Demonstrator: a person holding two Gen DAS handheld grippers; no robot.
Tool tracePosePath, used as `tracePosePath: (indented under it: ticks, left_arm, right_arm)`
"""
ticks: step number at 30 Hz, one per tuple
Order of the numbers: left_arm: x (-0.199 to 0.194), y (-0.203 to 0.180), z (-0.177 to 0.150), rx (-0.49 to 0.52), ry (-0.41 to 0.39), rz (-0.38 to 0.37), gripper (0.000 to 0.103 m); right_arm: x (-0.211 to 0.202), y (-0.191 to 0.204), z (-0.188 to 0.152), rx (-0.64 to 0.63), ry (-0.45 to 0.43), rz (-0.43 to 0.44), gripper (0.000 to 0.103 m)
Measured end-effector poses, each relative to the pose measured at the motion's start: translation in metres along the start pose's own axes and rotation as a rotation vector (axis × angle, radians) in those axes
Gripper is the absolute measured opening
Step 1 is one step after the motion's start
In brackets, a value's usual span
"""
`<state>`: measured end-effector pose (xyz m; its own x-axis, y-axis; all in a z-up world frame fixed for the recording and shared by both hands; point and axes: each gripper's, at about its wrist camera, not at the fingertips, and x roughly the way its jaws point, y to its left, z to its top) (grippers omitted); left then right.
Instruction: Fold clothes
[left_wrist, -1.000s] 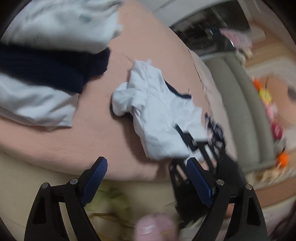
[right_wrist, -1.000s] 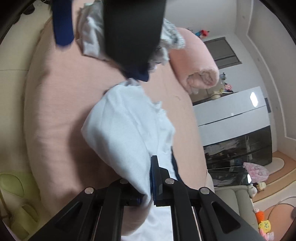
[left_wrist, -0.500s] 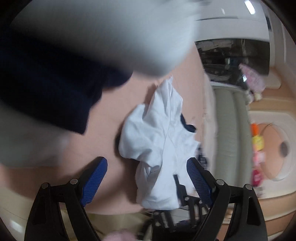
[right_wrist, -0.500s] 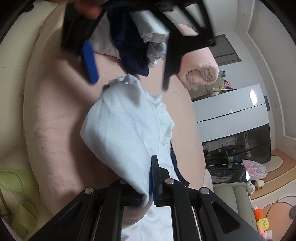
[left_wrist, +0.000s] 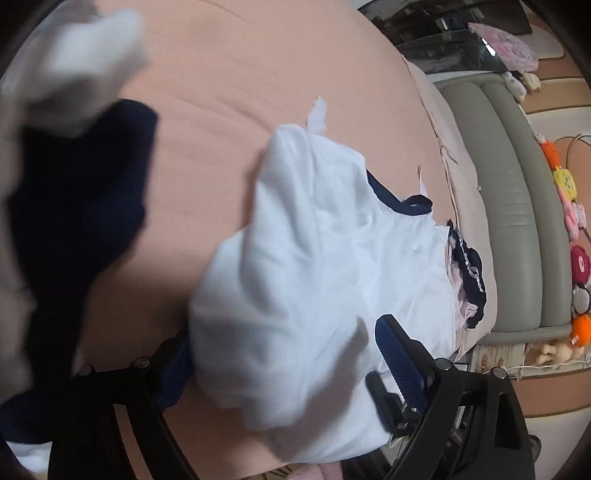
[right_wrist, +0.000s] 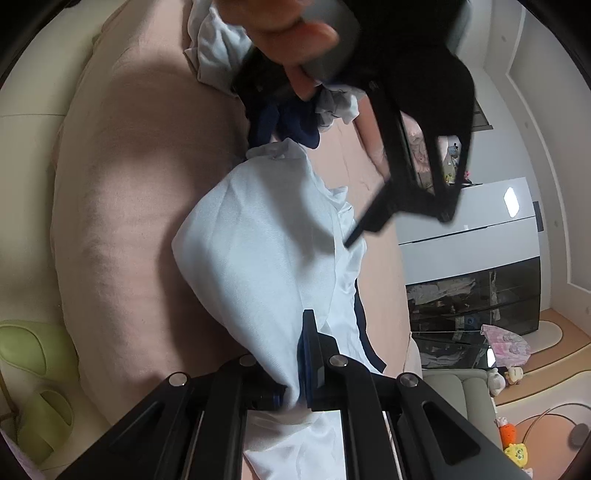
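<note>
Fabric fills the left wrist view: a white garment (left_wrist: 317, 266) lies bunched on the pink bed (left_wrist: 236, 92), reaching from the centre down to 6 o'clock. The left hand-held gripper (left_wrist: 291, 358) has its blue-padded fingers (left_wrist: 397, 354) spread wide on either side of a lobe of that cloth, not pinching it. A dark navy garment (left_wrist: 77, 206) and a blurred pale one (left_wrist: 74, 70) sit at 9 to 11 o'clock. At 3 o'clock a grey-green sofa (left_wrist: 517, 206) runs beside the bed, with plush toys (left_wrist: 576, 258) along the floor past it.

In the right wrist view, the right hand-held gripper (right_wrist: 295, 384) is clamped tight on a fold of the white garment (right_wrist: 258, 251), which rises from the jaws toward the centre over the pink bed (right_wrist: 129, 206). At 12 to 1 o'clock a hand (right_wrist: 284, 22) grips the other black tool, above the cloth. Green slippers (right_wrist: 33, 369) lie at 8 o'clock; a dark glass cabinet (right_wrist: 476, 295) stands at 3 o'clock.
</note>
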<state>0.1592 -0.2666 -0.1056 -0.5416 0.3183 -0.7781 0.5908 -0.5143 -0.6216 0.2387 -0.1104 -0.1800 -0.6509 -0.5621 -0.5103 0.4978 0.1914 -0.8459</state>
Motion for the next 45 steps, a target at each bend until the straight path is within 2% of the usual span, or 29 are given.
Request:
tracePosePath:
  ticks: [2, 5, 9, 13, 18, 20, 21, 22, 23, 24, 25, 35, 38, 39, 43, 45]
  left_arm:
    - [-0.002, -0.003, -0.002, -0.024, -0.004, -0.034, 0.09]
    - [0.006, -0.002, -0.009, -0.065, 0.029, -0.155, 0.09]
    - [0.015, 0.003, -0.006, -0.094, 0.041, -0.163, 0.091]
    - [0.015, 0.008, -0.003, -0.153, 0.052, -0.206, 0.091]
    - [0.015, 0.004, -0.002, -0.187, 0.044, -0.157, 0.091]
    - [0.014, 0.003, -0.003, -0.191, 0.047, -0.131, 0.087]
    - [0.013, 0.003, -0.004, -0.192, 0.049, -0.117, 0.077]
    - [0.009, 0.007, -0.005, -0.191, 0.048, -0.098, 0.06]
    - [0.006, 0.011, -0.007, -0.185, 0.043, -0.089, 0.053]
    - [0.004, 0.015, -0.01, -0.177, 0.037, -0.083, 0.039]
    - [0.002, 0.019, -0.012, -0.17, 0.032, -0.077, 0.034]
    - [0.006, 0.021, -0.027, -0.094, -0.085, -0.132, 0.029]
    - [0.009, 0.018, -0.03, -0.081, -0.112, -0.131, 0.029]
    - [0.008, 0.018, -0.03, -0.079, -0.119, -0.13, 0.029]
    - [0.009, 0.015, -0.033, -0.071, -0.15, -0.125, 0.029]
    - [0.009, 0.013, -0.034, -0.056, -0.162, -0.123, 0.029]
  right_arm:
    - [0.001, -0.001, 0.0, 0.004, 0.001, -0.002, 0.006]
    - [0.0, -0.004, -0.001, 0.015, 0.002, 0.0, 0.006]
    - [0.0, -0.009, -0.005, 0.029, 0.009, 0.0, 0.006]
    - [0.0, -0.008, -0.005, 0.026, 0.017, 0.001, 0.006]
    - [-0.001, -0.003, -0.004, 0.019, 0.021, 0.002, 0.006]
    - [0.001, -0.001, -0.004, 0.019, 0.025, 0.005, 0.007]
    - [0.001, 0.001, -0.005, 0.018, 0.029, 0.006, 0.008]
    - [0.002, 0.002, -0.006, 0.017, 0.032, 0.007, 0.011]
    - [0.003, 0.004, -0.006, 0.02, 0.032, 0.009, 0.014]
    - [0.003, 0.005, -0.007, 0.023, 0.032, 0.012, 0.02]
    - [0.004, 0.007, -0.008, 0.023, 0.032, 0.007, 0.021]
    - [0.008, 0.014, -0.005, 0.022, 0.031, -0.042, 0.022]
    - [0.015, 0.009, 0.002, 0.028, 0.036, -0.098, 0.029]
    - [0.019, 0.008, 0.004, 0.031, 0.04, -0.116, 0.035]
    - [0.032, -0.003, 0.003, 0.088, 0.06, -0.053, 0.036]
    - [0.03, -0.001, -0.001, 0.106, 0.053, -0.07, 0.036]
